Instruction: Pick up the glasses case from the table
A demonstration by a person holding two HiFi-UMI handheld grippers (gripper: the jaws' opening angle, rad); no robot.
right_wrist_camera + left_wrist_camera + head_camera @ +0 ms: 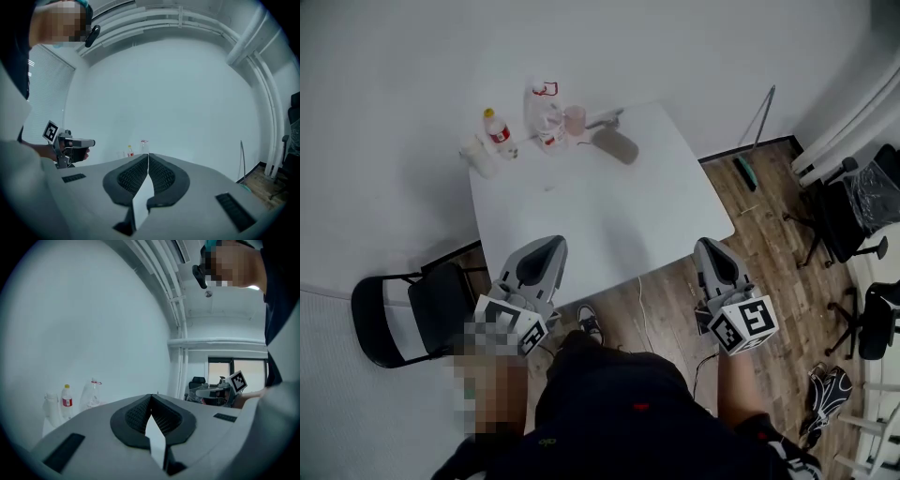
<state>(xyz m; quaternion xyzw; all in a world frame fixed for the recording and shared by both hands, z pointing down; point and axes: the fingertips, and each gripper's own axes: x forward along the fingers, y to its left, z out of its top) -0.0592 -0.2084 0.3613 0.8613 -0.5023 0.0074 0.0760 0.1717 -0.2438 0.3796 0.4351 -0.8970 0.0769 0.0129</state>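
Note:
The glasses case [616,145], a grey-brown oval, lies at the far side of the white table [609,216], next to a pink cup [575,120]. Both grippers are held level at the table's near edge, well short of the case. My left gripper [551,244] is at the near left corner; its jaws meet at the tips [151,395] with nothing between them. My right gripper [709,246] is off the near right corner, also shut and empty [148,154]. The case is hidden behind the jaws in both gripper views.
At the table's far left stand a red-labelled bottle [499,133], a white bottle [478,157] and a clear plastic bottle [544,112]. A black folding chair [403,314] is at the left, and office chairs [853,206] are at the right. The person's shoe [589,323] is under the table's near edge.

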